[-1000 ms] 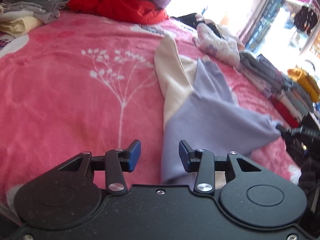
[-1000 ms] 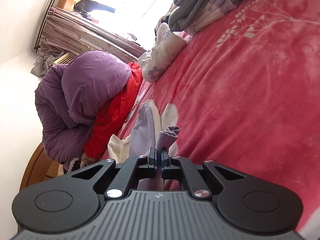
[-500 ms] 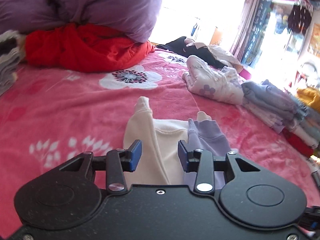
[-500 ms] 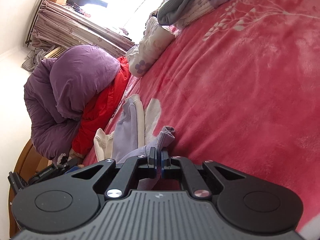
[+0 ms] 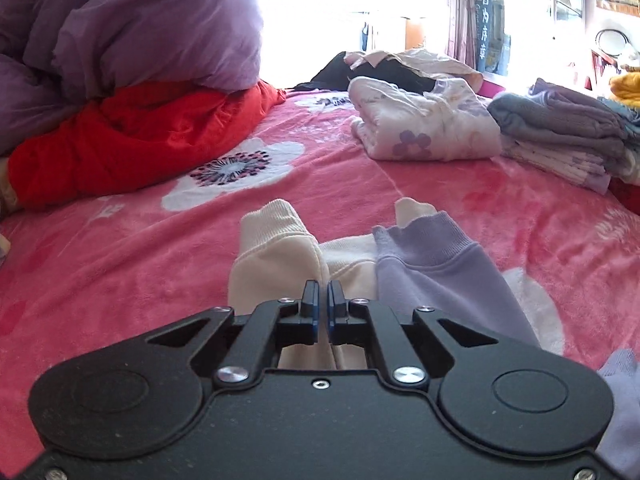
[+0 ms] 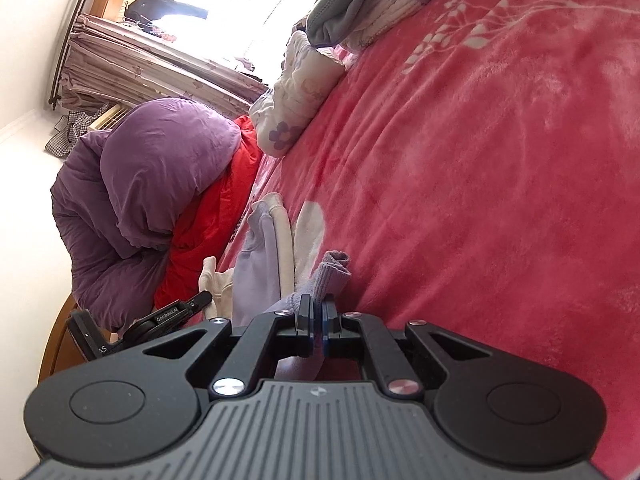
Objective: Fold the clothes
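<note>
A cream and lilac sweatshirt (image 5: 432,268) lies on the pink floral blanket (image 5: 120,264). In the left wrist view its cream sleeve (image 5: 276,256) and lilac sleeve cuff (image 5: 424,236) lie ahead of me. My left gripper (image 5: 323,300) is shut on the cream fabric of the sweatshirt. In the right wrist view my right gripper (image 6: 316,316) is shut on a lilac ribbed edge (image 6: 332,268) of the same sweatshirt (image 6: 260,272), held just above the blanket. The left gripper's body (image 6: 168,316) shows at the left there.
A purple duvet (image 5: 120,28) and a red garment (image 5: 140,140) are piled at the back left. A folded floral garment (image 5: 428,124) and a stack of folded grey and lilac clothes (image 5: 560,128) sit at the back right. A window with curtains is behind.
My left gripper has moved forward along the sweatshirt toward the sleeves and closed from open onto the cream fabric. My right gripper stays shut on the lilac edge.
</note>
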Demonstrator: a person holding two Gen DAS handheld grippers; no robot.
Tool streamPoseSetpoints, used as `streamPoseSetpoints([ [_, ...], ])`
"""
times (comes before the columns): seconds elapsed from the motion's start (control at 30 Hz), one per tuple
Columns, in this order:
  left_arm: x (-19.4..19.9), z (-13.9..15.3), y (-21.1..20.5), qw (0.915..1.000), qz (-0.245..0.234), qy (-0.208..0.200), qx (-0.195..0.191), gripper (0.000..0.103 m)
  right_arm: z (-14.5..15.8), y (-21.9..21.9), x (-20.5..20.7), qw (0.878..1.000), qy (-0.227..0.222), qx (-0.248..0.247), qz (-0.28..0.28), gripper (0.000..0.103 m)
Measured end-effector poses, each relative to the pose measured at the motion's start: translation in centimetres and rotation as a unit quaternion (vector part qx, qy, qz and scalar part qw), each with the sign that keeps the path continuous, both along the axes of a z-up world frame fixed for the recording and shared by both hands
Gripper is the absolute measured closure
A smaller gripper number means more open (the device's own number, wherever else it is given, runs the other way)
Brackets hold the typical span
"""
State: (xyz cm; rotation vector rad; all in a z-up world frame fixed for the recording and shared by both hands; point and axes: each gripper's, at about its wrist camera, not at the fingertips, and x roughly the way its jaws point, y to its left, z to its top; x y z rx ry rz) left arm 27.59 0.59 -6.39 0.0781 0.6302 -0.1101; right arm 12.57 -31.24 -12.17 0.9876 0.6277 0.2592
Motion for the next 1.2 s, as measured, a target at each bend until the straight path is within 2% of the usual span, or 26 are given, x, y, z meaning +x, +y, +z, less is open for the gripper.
streamPoseSetpoints([
  [0.03, 0.4, -0.5, -0.4, 0.9999, -0.006, 0.010, 0.009, 0.100, 0.0, 0.0, 0.0, 1.000, 0.000, -0.001, 0.001, 0.097],
  [0.1, 0.9, -1.2, -0.6, 0.9987, -0.040, 0.031, -0.002, 0.097, -0.1, 0.1, 0.0, 1.000, 0.002, -0.005, 0.003, 0.097],
  [0.13, 0.8, -0.9, -0.2, 0.9977, -0.054, 0.036, -0.021, 0.092, -0.1, 0.1, 0.0, 1.000, 0.003, -0.005, 0.003, 0.097],
  [0.23, 0.3, 1.4, 2.1, 0.9924, -0.074, 0.032, -0.093, 0.088, -0.2, 0.1, -0.1, 1.000, 0.006, -0.008, -0.002, 0.097],
  [0.3, -0.1, 3.2, 4.0, 0.9915, -0.063, 0.011, -0.113, 0.088, 0.0, 0.1, -0.2, 1.000, 0.004, -0.009, -0.006, 0.097],
  [0.37, -0.2, 4.5, 5.6, 0.9928, -0.044, -0.011, -0.111, 0.088, 0.1, 0.1, -0.3, 1.000, 0.001, -0.010, -0.007, 0.097],
  [0.47, 0.7, 4.6, 7.5, 0.9933, -0.019, -0.014, -0.113, 0.088, 0.1, 0.1, -0.3, 1.000, 0.000, -0.011, -0.005, 0.097],
  [0.63, 2.9, 2.4, 7.0, 0.9939, -0.044, 0.010, -0.100, 0.088, 0.1, 0.1, -0.2, 1.000, 0.001, -0.013, -0.006, 0.097],
  [0.7, 4.2, 0.9, 6.2, 0.9945, -0.055, 0.030, -0.084, 0.088, 0.2, 0.1, -0.2, 1.000, -0.001, -0.016, -0.007, 0.097],
  [0.77, 5.6, -1.1, 5.2, 0.9945, -0.073, 0.057, -0.049, 0.088, 0.1, 0.2, -0.2, 1.000, -0.001, -0.017, -0.008, 0.097],
  [0.83, 6.0, -1.7, 4.5, 0.9949, -0.084, 0.053, -0.019, 0.088, 0.1, 0.1, -0.3, 1.000, -0.002, -0.019, -0.008, 0.097],
  [1.0, 5.3, 0.6, 7.4, 0.9912, -0.063, 0.058, -0.101, 0.088, -0.3, 0.2, -0.1, 1.000, 0.003, -0.019, -0.007, 0.097],
  [1.2, -0.4, 2.9, 7.3, 0.9924, -0.084, 0.042, -0.080, 0.088, 0.1, 0.3, -0.1, 1.000, -0.012, -0.018, -0.007, 0.097],
])
